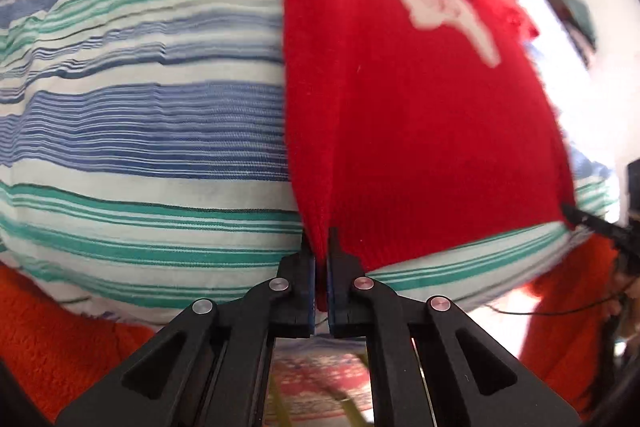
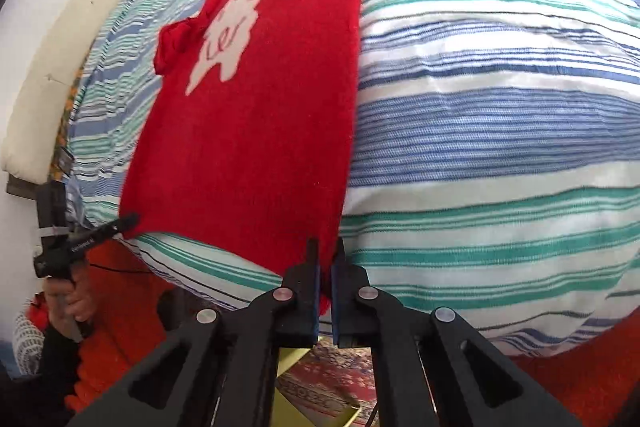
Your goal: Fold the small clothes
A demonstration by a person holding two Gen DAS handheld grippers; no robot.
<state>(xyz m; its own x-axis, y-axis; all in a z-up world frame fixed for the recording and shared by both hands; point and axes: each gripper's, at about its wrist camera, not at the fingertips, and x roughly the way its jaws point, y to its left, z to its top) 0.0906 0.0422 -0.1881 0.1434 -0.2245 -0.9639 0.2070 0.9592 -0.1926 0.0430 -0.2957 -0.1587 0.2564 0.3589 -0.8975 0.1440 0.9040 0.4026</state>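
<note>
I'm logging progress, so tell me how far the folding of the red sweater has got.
Done: the red sweater lies spread, white motif up, on the striped cover. In hand: the left gripper and right gripper are each shut on a bottom hem corner. Left: no fold shows in the body yet; the sleeves near the top are bunched.

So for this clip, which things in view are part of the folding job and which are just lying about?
Part of the job:
- red sweater, spread on the striped bedcover
- left hand-held gripper, shut on its hem corner
- right hand-held gripper, shut on the other hem corner

Just lying about:
- orange blanket
- patterned rug
- cream cushion
</note>
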